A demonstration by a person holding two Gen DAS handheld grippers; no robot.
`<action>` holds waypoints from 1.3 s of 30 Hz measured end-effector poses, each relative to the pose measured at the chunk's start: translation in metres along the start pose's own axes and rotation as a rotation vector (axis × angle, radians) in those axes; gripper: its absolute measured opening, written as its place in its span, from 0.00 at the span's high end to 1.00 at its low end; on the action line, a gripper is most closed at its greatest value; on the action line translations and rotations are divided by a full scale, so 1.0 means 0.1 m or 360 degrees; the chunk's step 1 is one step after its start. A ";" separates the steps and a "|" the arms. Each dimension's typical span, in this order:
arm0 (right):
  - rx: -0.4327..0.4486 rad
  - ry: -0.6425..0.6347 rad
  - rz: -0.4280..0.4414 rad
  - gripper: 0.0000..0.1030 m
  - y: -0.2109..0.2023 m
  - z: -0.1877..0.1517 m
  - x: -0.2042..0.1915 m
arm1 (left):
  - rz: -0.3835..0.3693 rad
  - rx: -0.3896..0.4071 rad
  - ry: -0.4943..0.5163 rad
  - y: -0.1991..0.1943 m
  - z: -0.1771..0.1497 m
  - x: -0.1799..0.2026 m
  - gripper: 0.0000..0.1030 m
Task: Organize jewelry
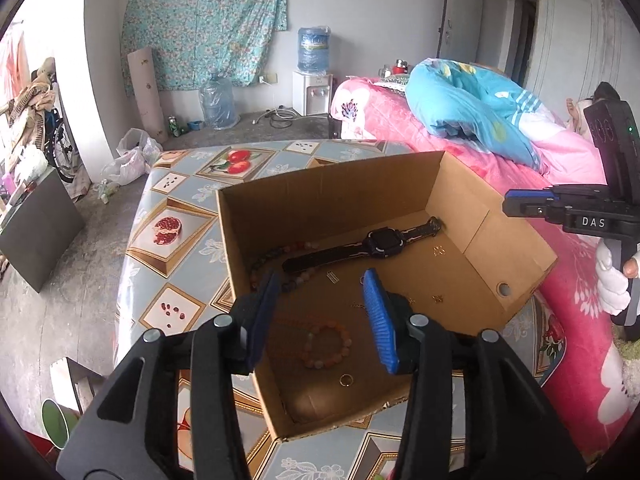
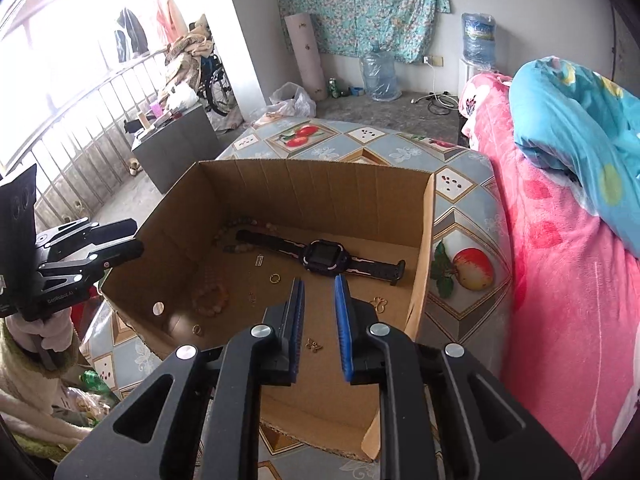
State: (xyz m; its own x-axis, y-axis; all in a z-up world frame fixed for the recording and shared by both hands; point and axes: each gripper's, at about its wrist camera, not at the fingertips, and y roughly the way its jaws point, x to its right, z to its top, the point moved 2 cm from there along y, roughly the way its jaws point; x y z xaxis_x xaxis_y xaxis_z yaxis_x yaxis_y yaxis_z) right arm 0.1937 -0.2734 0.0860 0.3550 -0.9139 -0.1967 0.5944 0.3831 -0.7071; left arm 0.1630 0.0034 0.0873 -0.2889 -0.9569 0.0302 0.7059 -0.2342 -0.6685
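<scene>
Both grippers poised empty over the jewelry box.
Left gripper [image 1: 320,320] and right gripper [image 2: 320,328], jaws parted, hover above the cardboard box [image 2: 424,248] on the tabletop [image 1: 176,200]; bead bracelet [image 1: 326,346], ring [image 1: 346,380] and, farther, watch [image 2: 320,254] await sorting, needing a fine pinch.

Plain brown box [image 1: 472,216] on a worktop [image 1: 176,208] in grey-blue and gold diamonds with red fruit pictures. Black watch [image 1: 384,242] with a pale line along the strap. Orange-pink bead bracelet [image 1: 326,346]; darker mixed beads [image 1: 276,256]; small gold ring [image 1: 346,380] and gold charms [image 2: 314,345]. Black grippers with blue ribbed fingers [image 1: 380,320]. Pink floral bed [image 1: 400,120] under a bright blue quilt [image 1: 460,104] with yellow spots. Teal floral cloth [image 1: 204,20] on a white wall.
</scene>
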 end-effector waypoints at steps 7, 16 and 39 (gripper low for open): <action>-0.0031 0.0330 -0.0012 0.57 -0.09 -0.23 0.42 | 0.0092 -0.0080 -0.0226 -0.02 -0.21 -0.32 0.27; -0.0304 0.0503 0.0089 0.53 0.30 -0.52 0.42 | -0.0213 -0.0296 -0.0457 0.32 -0.49 -0.29 0.25; -0.0306 0.0506 0.0028 0.53 -0.10 -0.95 0.12 | -0.0223 -0.0284 -0.0527 -0.27 -0.86 -0.10 0.22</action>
State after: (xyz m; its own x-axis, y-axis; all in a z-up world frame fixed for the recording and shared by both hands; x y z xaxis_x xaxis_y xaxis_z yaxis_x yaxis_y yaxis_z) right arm 0.1231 -0.3010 0.0263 0.1042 -0.9149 -0.3900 0.4328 0.3948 -0.8104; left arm 0.0912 0.0340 0.0406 -0.1296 -0.9283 0.3484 0.5427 -0.3605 -0.7586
